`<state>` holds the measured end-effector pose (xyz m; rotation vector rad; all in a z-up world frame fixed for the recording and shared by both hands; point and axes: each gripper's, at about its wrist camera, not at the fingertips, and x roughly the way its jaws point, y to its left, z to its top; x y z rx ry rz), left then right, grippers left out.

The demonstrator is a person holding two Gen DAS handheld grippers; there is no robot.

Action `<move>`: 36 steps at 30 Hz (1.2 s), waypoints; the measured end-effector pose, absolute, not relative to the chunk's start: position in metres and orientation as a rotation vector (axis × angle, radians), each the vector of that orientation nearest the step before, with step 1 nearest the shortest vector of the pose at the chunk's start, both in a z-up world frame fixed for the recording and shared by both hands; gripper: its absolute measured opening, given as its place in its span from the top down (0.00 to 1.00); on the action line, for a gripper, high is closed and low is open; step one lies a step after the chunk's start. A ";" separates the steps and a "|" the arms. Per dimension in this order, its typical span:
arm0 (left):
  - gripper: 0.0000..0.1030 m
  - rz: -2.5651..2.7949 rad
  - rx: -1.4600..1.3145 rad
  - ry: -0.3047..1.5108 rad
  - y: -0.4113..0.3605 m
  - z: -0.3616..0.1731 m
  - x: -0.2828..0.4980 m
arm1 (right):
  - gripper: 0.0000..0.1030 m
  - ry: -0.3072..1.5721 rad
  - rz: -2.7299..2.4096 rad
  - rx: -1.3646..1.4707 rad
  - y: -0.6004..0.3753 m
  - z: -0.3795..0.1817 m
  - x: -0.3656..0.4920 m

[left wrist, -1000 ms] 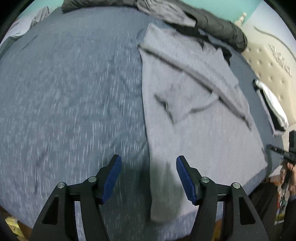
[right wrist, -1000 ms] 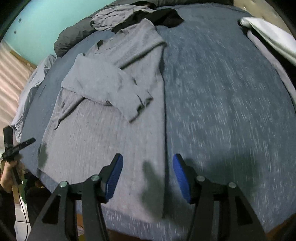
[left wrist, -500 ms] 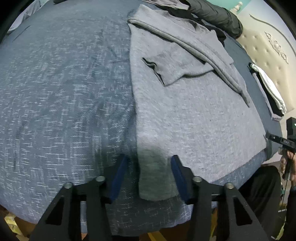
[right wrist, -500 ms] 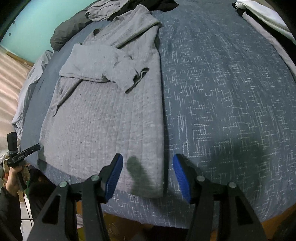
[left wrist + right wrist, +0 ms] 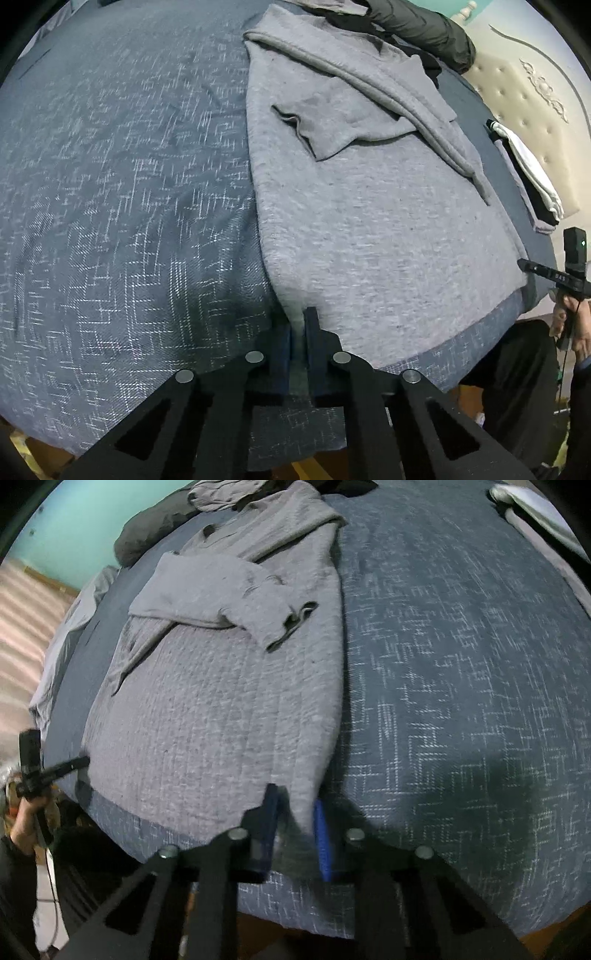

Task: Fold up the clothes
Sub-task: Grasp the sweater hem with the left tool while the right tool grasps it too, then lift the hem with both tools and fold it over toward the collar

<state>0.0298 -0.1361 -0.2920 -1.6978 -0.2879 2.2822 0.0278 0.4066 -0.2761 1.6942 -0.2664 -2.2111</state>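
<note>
Left wrist view: your left gripper (image 5: 298, 332) has just closed, and its blue pads pinch the near left hem corner of the grey sweater (image 5: 388, 236). The sweater lies flat on the blue bedspread (image 5: 122, 206), sleeves folded across its chest. In the right wrist view, your right gripper (image 5: 295, 812) has likewise just closed on the sweater's (image 5: 221, 716) near right corner, cloth bunched between the pads.

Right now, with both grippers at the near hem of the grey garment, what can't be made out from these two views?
- Left wrist: the hem corner of the grey garment, hidden between the left gripper pads.
- Right wrist: the right gripper grip is motion-blurred.
- Both: the garment's underside lies against the bedspread.
- Right wrist: the folded stack, cut off by the edge.
</note>
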 end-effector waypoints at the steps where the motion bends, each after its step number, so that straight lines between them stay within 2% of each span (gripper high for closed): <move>1: 0.96 2.284 -1.691 -0.278 -0.135 -0.289 0.030 | 0.94 -0.264 -2.215 1.680 0.406 -0.274 0.029; 19: 0.97 2.347 -1.447 -0.174 -0.141 -0.189 0.071 | 0.97 -0.232 -2.225 1.408 0.407 -0.187 0.073; 36: 0.97 2.327 -1.348 -0.163 -0.154 -0.132 0.164 | 0.97 -0.256 -2.169 1.262 0.414 -0.138 0.151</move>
